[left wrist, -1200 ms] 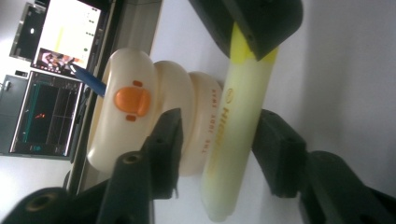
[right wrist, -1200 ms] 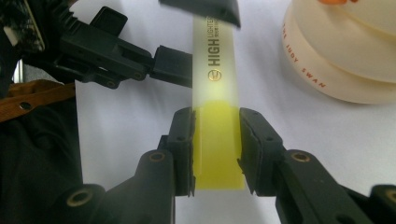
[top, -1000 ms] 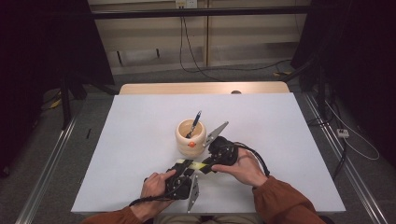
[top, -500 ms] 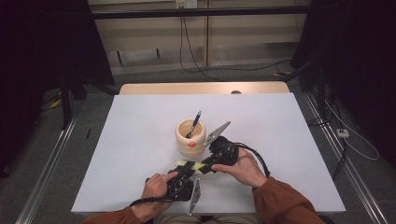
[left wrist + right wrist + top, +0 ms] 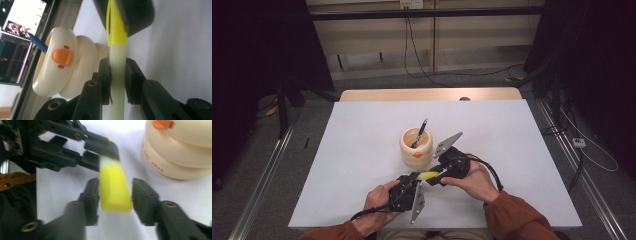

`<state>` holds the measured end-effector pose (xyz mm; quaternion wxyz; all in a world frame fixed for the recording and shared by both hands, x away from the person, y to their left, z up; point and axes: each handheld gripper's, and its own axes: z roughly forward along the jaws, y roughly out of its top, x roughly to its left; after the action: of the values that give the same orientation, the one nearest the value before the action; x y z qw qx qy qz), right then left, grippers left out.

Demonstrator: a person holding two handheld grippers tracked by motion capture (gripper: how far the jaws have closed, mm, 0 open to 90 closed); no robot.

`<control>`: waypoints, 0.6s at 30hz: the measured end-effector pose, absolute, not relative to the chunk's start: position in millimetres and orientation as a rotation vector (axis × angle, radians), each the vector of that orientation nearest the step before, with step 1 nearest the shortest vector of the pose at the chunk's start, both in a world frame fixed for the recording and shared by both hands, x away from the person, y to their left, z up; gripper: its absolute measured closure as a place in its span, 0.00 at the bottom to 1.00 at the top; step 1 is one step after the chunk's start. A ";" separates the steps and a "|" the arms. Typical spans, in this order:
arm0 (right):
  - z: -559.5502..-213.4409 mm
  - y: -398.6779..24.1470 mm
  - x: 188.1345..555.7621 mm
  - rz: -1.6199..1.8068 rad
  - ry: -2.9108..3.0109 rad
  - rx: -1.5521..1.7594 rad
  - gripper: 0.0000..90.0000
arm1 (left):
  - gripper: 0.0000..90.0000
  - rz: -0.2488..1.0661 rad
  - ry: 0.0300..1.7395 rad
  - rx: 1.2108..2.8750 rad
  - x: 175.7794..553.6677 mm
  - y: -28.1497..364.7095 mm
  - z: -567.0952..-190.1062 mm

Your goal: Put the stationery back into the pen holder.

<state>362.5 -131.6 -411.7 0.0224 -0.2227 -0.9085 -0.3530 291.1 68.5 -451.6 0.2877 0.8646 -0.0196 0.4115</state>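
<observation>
A highlighter (image 5: pixel 428 176) with a pale body (image 5: pixel 117 53) and a yellow cap (image 5: pixel 115 187) lies level just above the white table (image 5: pixel 357 165), in front of a cream duck-faced cup (image 5: pixel 416 146). My left gripper (image 5: pixel 416 180) is shut on the pale body, and its pads (image 5: pixel 105 72) press both sides. My right gripper (image 5: pixel 438 176) faces it with the cap between its jaws. Those jaws have just been opening, and a gap shows beside the right pad (image 5: pixel 143 195). A blue pen (image 5: pixel 421 131) stands in the cup.
The cup (image 5: pixel 62 72) stands close beside the highlighter, a little beyond both grippers. Cables trail from the grippers toward the person's sleeves at the table's front edge. A wooden strip (image 5: pixel 427 94) borders the far edge, with dark stands on either side.
</observation>
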 end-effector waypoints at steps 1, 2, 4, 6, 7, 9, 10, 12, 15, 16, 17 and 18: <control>-412.0 -133.4 362.5 -1.103 -2.808 -0.714 0.56 | 0.86 1.079 -0.033 2.309 292.6 69.6 -450.5; -412.8 -135.3 363.4 -1.118 -2.814 -0.715 0.52 | 0.86 1.053 -0.006 2.312 293.8 70.9 -449.8; -412.8 -138.6 363.2 -1.160 -2.809 -0.752 0.44 | 0.86 1.001 0.045 2.301 296.5 72.9 -449.3; -412.6 -141.0 363.0 -1.201 -2.815 -0.767 0.40 | 0.86 0.959 0.092 2.277 299.6 74.1 -449.0; -412.4 -141.8 362.8 -1.218 -2.815 -0.762 0.38 | 0.86 0.936 0.113 2.278 301.2 75.1 -448.0; -412.3 -143.0 361.6 -1.250 -2.827 -0.800 0.31 | 0.86 0.911 0.148 2.266 304.3 77.1 -446.0; -412.6 -142.7 361.0 -1.245 -2.847 -0.818 0.26 | 0.86 0.895 0.160 2.258 306.0 78.1 -445.1; -414.0 -144.0 360.8 -1.255 -2.869 -0.849 0.17 | 0.86 0.874 0.181 2.249 308.8 80.3 -443.8; -414.8 -148.1 360.3 -1.307 -2.860 -0.882 0.13 | 0.86 0.829 0.232 2.243 311.5 84.0 -443.2; -414.8 -149.4 360.1 -1.326 -2.862 -0.895 0.12 | 0.86 0.821 0.244 2.238 312.5 85.2 -442.9; -414.5 -150.9 360.2 -1.336 -2.864 -0.904 0.10 | 0.86 0.806 0.261 2.231 313.4 86.6 -442.9; -414.4 -152.1 359.9 -1.343 -2.861 -0.922 0.10 | 0.86 0.794 0.276 2.230 314.4 88.5 -442.1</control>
<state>359.9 -152.1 -414.4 -0.0752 -0.2793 -0.8665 -0.4068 314.4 88.5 -442.1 0.3704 0.8692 0.1076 0.3095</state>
